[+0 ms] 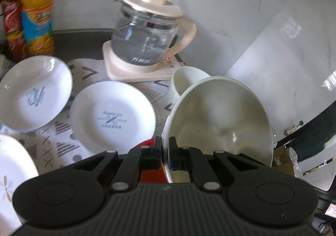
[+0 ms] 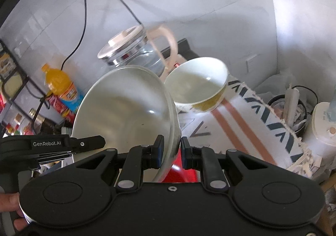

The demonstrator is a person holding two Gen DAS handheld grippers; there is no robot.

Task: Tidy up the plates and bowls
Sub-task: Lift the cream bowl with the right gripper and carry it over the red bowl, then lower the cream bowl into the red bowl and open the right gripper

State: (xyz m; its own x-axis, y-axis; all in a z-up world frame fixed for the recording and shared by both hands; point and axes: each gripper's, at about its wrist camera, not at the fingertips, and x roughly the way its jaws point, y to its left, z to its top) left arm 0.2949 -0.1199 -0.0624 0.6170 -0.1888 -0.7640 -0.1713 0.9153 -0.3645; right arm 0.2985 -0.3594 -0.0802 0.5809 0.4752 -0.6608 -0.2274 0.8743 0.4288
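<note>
A large white bowl (image 1: pixel 220 122) hangs tilted above the patterned cloth (image 1: pixel 58 143), its inside facing both cameras. My left gripper (image 1: pixel 166 152) is shut on its near left rim. In the right wrist view the same bowl (image 2: pixel 126 110) has my right gripper (image 2: pixel 171 150) shut on its near right rim, and the left gripper (image 2: pixel 103 141) shows side-on at the bowl's left edge. A smaller bowl (image 2: pixel 197 87) with a yellow pattern stands just behind, also seen as a white bowl (image 1: pixel 187 78). Two white plates with blue print (image 1: pixel 35 93) (image 1: pixel 113 114) and a flowered plate (image 1: pixel 12 168) lie to the left.
A glass kettle (image 1: pixel 147 32) on a cream base stands at the back by the wall. An orange drink bottle (image 1: pixel 37 9) and a red can (image 1: pixel 12 26) stand far left. Something red (image 2: pixel 184 173) lies under the bowl. Clutter and a white appliance (image 2: pixel 323 126) fill the right.
</note>
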